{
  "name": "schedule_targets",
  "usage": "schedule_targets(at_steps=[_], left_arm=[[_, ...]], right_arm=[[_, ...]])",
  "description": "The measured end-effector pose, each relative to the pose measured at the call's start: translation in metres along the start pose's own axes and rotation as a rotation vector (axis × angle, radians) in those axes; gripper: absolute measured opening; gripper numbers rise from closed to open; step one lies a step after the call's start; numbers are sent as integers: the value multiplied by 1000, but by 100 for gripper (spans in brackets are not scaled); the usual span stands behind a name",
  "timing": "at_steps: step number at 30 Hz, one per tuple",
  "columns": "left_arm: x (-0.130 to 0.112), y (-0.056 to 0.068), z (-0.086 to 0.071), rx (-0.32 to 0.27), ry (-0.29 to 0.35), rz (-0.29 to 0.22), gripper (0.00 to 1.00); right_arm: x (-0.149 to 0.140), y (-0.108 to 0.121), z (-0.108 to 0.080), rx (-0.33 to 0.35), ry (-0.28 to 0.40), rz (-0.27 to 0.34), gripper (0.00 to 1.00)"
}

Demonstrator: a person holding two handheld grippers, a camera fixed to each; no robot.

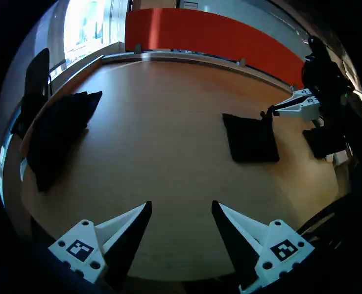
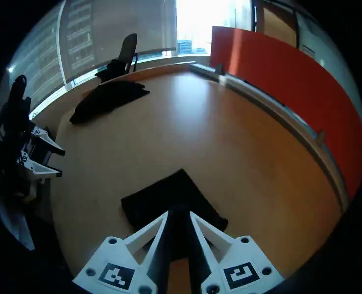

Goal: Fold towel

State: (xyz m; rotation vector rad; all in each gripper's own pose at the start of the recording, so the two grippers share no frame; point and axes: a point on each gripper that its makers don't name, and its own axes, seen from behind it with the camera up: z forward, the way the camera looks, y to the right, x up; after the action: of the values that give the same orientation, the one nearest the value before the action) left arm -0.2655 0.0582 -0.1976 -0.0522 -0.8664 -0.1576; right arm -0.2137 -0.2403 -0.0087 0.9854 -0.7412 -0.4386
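Left gripper (image 1: 181, 202) spread above table (image 1: 171, 147); right gripper (image 2: 179, 213) pinches edge of folded black towel (image 2: 154, 198).

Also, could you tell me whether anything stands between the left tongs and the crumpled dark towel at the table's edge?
Nothing visible does. In the left gripper view, only bare table lies between the open left tongs and the crumpled dark towel; the folded towel sits off to the other side.

Window (image 2: 205, 24) glare, dim, perhaps underexposed, warped edges
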Motion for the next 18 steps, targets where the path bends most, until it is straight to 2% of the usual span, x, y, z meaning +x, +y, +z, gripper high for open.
schedule_targets(at_steps=[8, 18], left_arm=[[-2, -11, -4, 21, 7, -23, 90], [-4, -13, -4, 24, 4, -25, 90]], right_arm=[[23, 9, 25, 1, -7, -38, 16], [28, 19, 37, -18, 2, 20, 16]])
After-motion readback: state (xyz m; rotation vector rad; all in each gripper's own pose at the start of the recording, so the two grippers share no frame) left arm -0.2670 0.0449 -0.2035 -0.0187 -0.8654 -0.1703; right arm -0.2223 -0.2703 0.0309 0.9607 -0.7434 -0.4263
